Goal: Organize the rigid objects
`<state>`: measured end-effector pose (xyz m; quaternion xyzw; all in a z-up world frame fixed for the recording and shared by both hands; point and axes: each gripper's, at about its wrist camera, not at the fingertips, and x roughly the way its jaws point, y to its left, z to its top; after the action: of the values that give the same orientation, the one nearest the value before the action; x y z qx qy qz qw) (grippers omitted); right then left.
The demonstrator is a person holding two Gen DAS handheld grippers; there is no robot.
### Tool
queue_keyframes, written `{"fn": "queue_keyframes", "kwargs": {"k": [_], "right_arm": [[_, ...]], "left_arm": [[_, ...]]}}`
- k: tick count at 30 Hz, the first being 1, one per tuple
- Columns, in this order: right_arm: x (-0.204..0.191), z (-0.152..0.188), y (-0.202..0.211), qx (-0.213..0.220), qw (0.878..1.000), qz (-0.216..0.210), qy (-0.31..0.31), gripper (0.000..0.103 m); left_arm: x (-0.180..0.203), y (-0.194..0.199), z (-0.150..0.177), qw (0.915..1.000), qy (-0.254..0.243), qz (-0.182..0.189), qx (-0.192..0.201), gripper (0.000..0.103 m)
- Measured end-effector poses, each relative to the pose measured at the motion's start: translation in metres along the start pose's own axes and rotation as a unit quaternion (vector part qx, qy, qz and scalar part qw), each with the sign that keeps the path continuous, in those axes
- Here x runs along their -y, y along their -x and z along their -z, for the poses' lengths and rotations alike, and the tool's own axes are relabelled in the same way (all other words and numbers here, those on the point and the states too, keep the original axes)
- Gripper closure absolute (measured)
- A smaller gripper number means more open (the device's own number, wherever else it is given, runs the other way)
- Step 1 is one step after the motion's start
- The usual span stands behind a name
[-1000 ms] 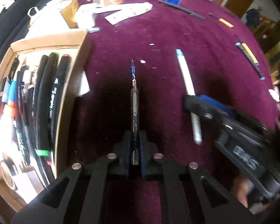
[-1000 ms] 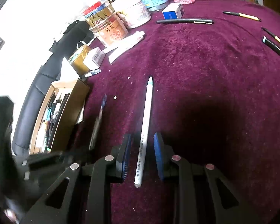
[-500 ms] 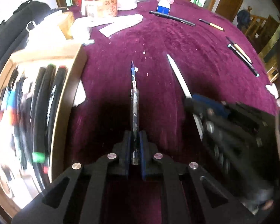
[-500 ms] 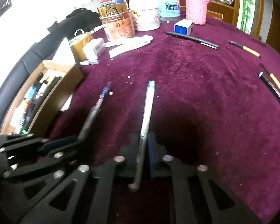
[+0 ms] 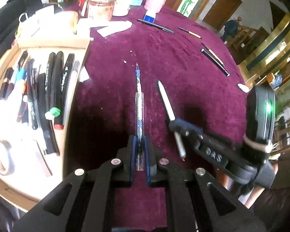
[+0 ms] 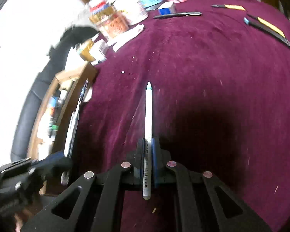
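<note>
- Since a second ago the right gripper (image 6: 147, 154) has closed on the white pen (image 6: 148, 127) it was straddling and lifted it off the cloth, while the left gripper (image 5: 139, 148) has kept its grip and risen higher above the table (image 5: 183, 61)
- Left fingers are pressed onto the clear pen (image 5: 139, 106), pinching its rear end; the blue tip points ahead, away from the near edge
- Right fingers pinch the white pen low on its barrel, barcode end sticking out behind them and the pointed cap aimed forward
- Both pens hang in the air over the near middle of the table, side by side, close but not touching
- Step in hand, as I judge it: carrying two pens to the cardboard box (image 5: 54, 44) at the left edge, already packed with markers (image 5: 58, 89)
- Next move calls for swinging left, lining each pen up with the markers, lowering into a gap, then opening
- Both grippers are held level, pointing roughly the same way, right just beside left
- Several more pens (image 5: 214, 60) lie near the far right edge
</note>
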<state>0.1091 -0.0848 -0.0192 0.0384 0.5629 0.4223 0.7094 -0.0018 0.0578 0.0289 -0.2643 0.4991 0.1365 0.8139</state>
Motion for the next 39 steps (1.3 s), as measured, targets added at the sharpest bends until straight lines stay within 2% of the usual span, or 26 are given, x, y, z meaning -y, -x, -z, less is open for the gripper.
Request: {"fn": "queue_keyframes", "kwargs": {"k": [2,5,8,10,15,18,19,21,23,26,28,31,34,37,39], "right_arm": [[0.001,0.009,0.009,0.002,0.999,-0.025,-0.026,0.096],[-0.009,0.015,0.022,0.019,0.999,-0.031,-0.027,0.096],[-0.032,0.019,0.031,0.038,0.999,-0.024,0.009,0.096],[-0.047,0.019,0.029,0.024,0.999,-0.034,0.018,0.096],[-0.087,0.027,0.034,0.057,0.995,-0.043,0.066,0.096],[-0.097,0.028,0.027,0.024,0.995,-0.08,0.057,0.096],[-0.105,0.027,0.028,0.023,0.994,-0.086,0.065,0.096],[-0.117,0.026,0.028,0.038,0.993,-0.064,0.089,0.096],[-0.129,0.023,0.016,0.018,0.993,-0.069,0.096,0.096],[-0.148,0.027,0.001,0.008,0.992,-0.056,0.115,0.096],[-0.158,0.028,-0.011,-0.012,0.991,-0.073,0.111,0.096],[-0.172,0.029,-0.024,-0.003,0.99,-0.054,0.13,0.096],[-0.174,0.022,-0.041,-0.03,0.99,-0.066,0.118,0.096],[-0.176,0.014,-0.049,-0.021,0.991,-0.047,0.124,0.096],[-0.176,0.006,-0.058,-0.032,0.992,-0.054,0.112,0.096]], "left_arm": [[0.004,0.011,0.001,0.9999,-0.002,0.014,0.008,0.097],[0.006,0.029,0.005,0.9995,-0.011,0.011,0.029,0.097],[-0.003,0.041,0.01,0.9991,-0.003,0.014,0.041,0.097],[-0.011,0.045,0.011,0.999,0.003,0.031,0.032,0.097],[-0.032,0.069,0.024,0.9969,0.011,0.029,0.072,0.097],[-0.056,0.078,0.029,0.996,0.049,0.046,0.059,0.097],[-0.062,0.086,0.029,0.9952,0.05,0.036,0.075,0.097],[-0.076,0.095,0.028,0.9934,0.062,-0.007,0.097,0.097],[-0.093,0.1,0.027,0.9917,0.079,0.006,0.101,0.097],[-0.12,0.104,0.027,0.9885,0.105,-0.011,0.109,0.097],[-0.136,0.104,0.025,0.9878,0.117,-0.009,0.103,0.097],[-0.157,0.102,0.026,0.9855,0.131,-0.024,0.106,0.097],[-0.175,0.095,0.028,0.9852,0.144,-0.013,0.092,0.097],[-0.191,0.09,0.024,0.9835,0.156,-0.024,0.089,0.097],[-0.196,0.085,0.016,0.9839,0.157,-0.019,0.083,0.097]]}}
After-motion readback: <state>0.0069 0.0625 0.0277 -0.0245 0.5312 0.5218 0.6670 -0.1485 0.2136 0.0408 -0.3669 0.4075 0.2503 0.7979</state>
